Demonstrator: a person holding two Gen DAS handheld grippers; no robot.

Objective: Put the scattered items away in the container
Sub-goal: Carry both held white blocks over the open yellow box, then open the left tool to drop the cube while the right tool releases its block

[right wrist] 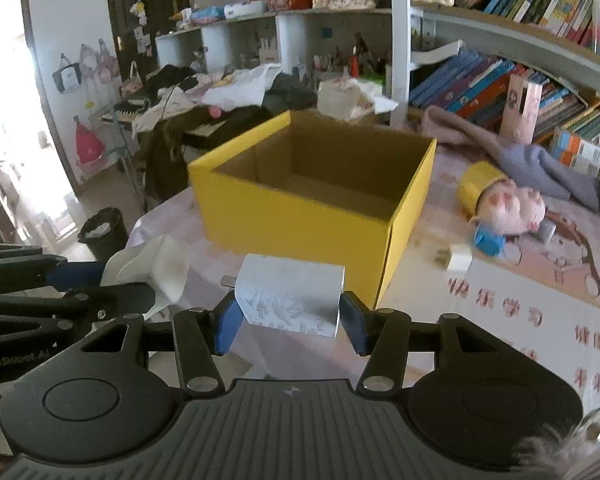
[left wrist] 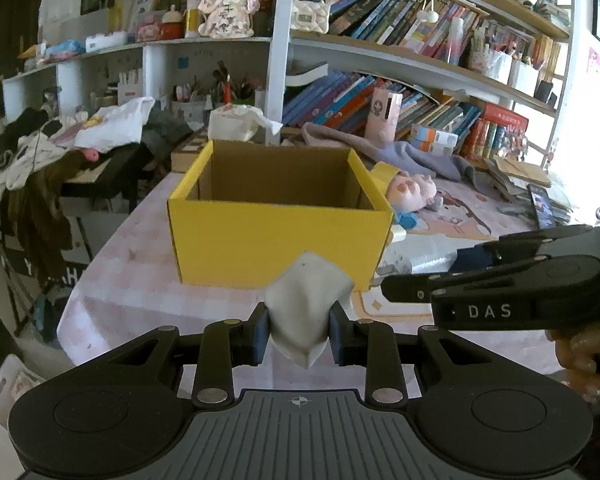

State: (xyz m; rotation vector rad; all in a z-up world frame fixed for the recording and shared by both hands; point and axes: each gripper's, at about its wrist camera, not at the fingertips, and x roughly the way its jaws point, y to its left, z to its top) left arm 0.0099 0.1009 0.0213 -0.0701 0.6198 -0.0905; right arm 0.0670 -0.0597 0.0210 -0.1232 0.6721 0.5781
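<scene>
Box [right wrist: 300,220] looks empty. Your left tool [left wrist: 299,330] pinches a white pouch [left wrist: 306,300], right tool [right wrist: 290,320] pinches a paper roll [right wrist: 290,294]; doll [right wrist: 512,208] and charger [right wrist: 458,260] left at 3 o'clock on worktop [right wrist: 500,300].

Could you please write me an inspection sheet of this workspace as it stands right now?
Surface: table under a pink printed cloth.
Job's things: open yellow box, nothing visible inside; pig doll and small white plug lie to its right.
Clutter: grey cloth behind the doll.
Grippers: left gripper shut on a white soft packet; right gripper shut on a white patterned box.
Cables: nothing seen.
Surroundings: crowded bookshelves, clothes pile, black bin.
</scene>
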